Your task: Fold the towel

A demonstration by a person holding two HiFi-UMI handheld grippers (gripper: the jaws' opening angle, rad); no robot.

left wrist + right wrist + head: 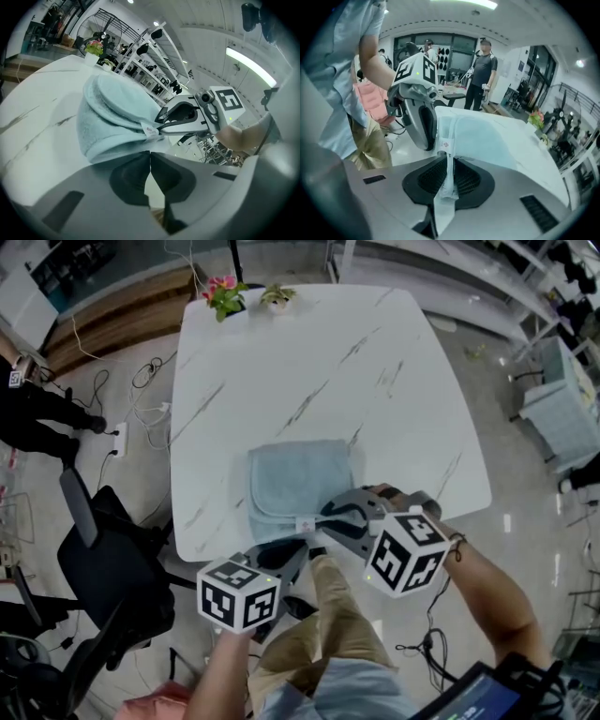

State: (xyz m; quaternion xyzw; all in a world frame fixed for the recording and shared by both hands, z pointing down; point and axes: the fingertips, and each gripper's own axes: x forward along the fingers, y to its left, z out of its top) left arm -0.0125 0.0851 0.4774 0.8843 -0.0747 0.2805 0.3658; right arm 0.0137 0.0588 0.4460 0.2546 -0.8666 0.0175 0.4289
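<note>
Mid-fold, right gripper (449,171) pinched the towel's (298,476) tagged hem, left gripper (150,159) pressed together empty; next, the hem probably needed carrying across.

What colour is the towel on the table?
The towel is light blue; the head view shows it best.

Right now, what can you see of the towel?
The towel is pale blue terry, folded into a rectangle with rounded corners, lying on the white marbled table near its front edge. A small white label sits on its near edge, where the right gripper pinches a fold of it.
</note>
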